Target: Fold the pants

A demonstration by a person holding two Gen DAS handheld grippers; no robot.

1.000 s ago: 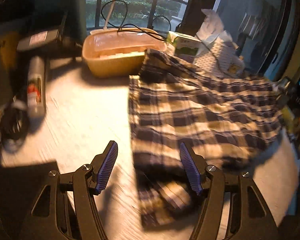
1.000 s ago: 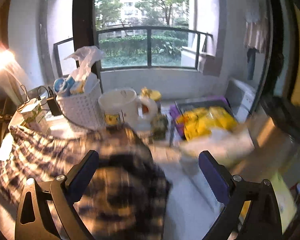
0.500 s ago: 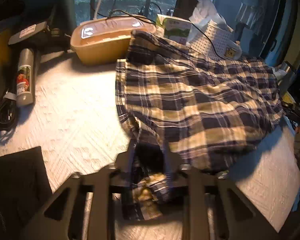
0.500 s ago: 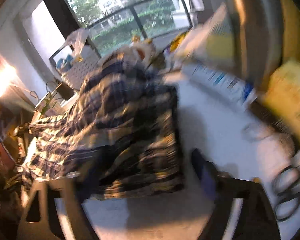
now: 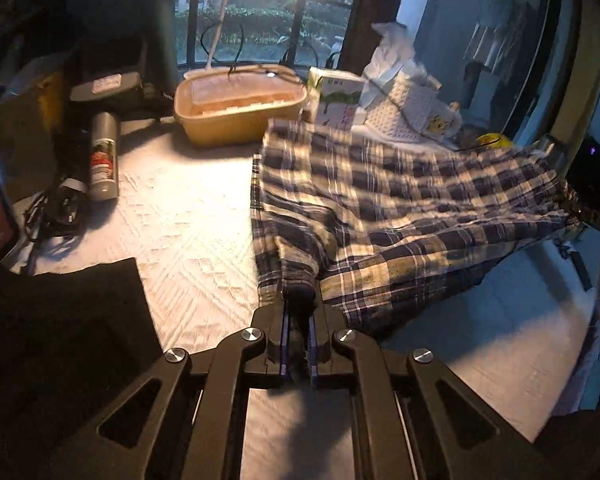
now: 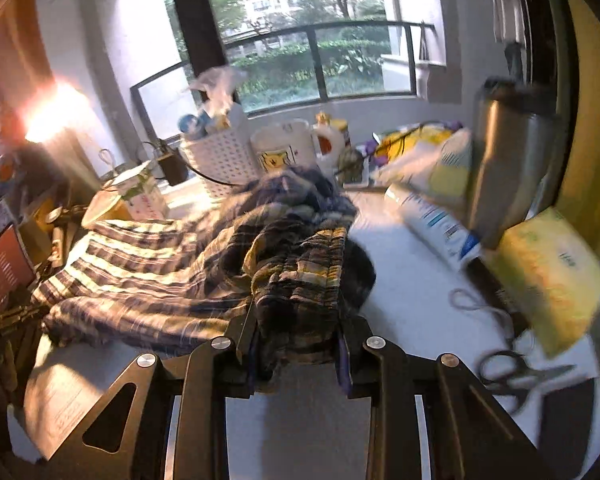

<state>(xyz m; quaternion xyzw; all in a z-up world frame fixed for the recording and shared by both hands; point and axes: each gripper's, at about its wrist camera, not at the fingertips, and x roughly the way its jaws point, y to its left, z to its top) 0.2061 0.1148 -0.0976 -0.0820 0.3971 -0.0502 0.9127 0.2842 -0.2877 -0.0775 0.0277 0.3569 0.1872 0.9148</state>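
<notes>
We've got the plaid pants (image 5: 400, 208) spread across the desk (image 5: 188, 224), one end near the tan container (image 5: 236, 116) at the far edge, the other toward the right edge by the steel flask (image 6: 508, 156). L gripper (image 5: 296, 312): jaws clamped tight on a dark bunched hem corner, fabric pulled up off the desk there. R gripper (image 6: 298, 332): jaws have just been closing, now pressing both sides of a thick gathered wad of the waistband end. Scissors (image 6: 520, 372) lie at the near right, just beside a yellow pack (image 6: 552, 276). Spray can (image 5: 104, 156) lies at the left edge.
</notes>
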